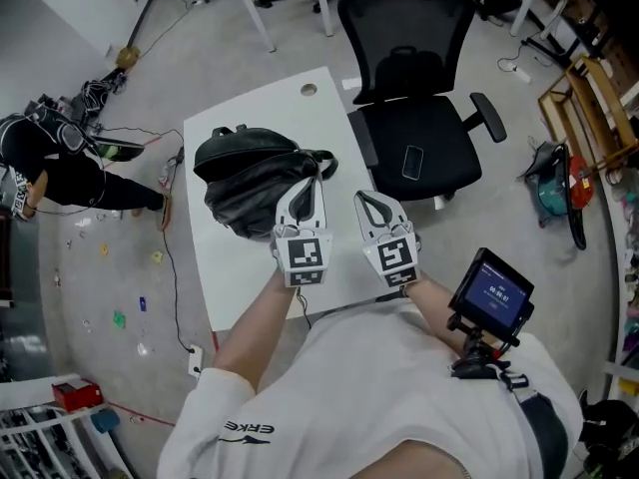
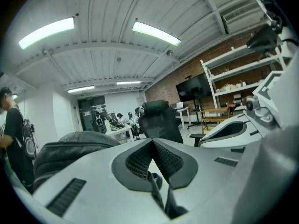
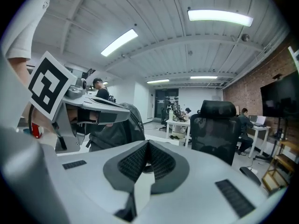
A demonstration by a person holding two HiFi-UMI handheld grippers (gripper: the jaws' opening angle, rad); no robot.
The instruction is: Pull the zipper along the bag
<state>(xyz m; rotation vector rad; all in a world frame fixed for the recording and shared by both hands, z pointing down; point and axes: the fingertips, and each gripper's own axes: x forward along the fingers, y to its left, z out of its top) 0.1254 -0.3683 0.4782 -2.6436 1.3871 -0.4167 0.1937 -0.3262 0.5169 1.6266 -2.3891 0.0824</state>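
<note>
1. And here's the setup: the black bag lies slumped on its side on the white table. Its long axis runs across the head view from left to right, and a strap loop sits at the bag's right end.
2. The left hand-held gripper is right at the bag's near right corner. From above, its tip overlaps the bag's edge. Whether it touches the fabric, I can't tell.
3. In the left gripper view the jaws are pressed together with nothing between them. The bag bulks up just to the left of the tips.
4. The right hand-held gripper sits to the right of the bag and clear of it, over bare table. Its jaws are also together and empty. In the right gripper view the bag lies off to the left, behind the other gripper.
5. The zipper itself? No view shows the pull or the track clearly enough to place it on the bag. Neither gripper has hold of it, so by my reading the pull hasn't begun.
6. The key relation is that the bag lies ahead and to the left of both grippers, and the left one is the nearer by far. If the zipper follows the bag's long axis, I'd expect the pull to run along the bag toward its left end. One pair of jaws would have to part first to take the tab.
</note>
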